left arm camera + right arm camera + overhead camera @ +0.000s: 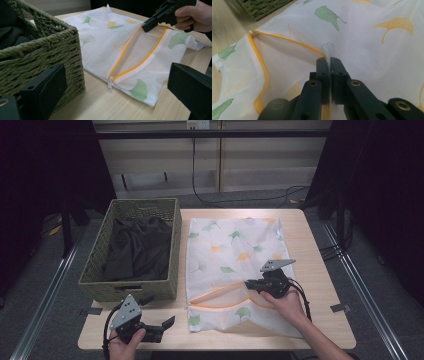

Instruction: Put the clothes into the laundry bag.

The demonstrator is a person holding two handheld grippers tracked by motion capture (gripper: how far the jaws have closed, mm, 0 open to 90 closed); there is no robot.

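A white mesh laundry bag [232, 250] printed with green and yellow ginkgo leaves lies flat on the wooden table. Its orange zipper [220, 292] is unzipped and the mouth gapes. My right gripper [248, 283] is shut on the upper edge of that opening and lifts it slightly. In the right gripper view the fabric [374, 50] is pinched between the closed jaws [329, 61]. My left gripper [167, 324] rests open near the front left edge, holding nothing. In the left gripper view the zipper pull [109, 86] lies ahead of the open jaws, and the right gripper [145, 27] is farther off.
A green woven basket [170, 245] holding dark clothing [137, 247] stands at the table's left, close beside the bag. Its corner [50, 42] looms just in front of my left gripper. Bare tabletop [320, 245] lies right of the bag.
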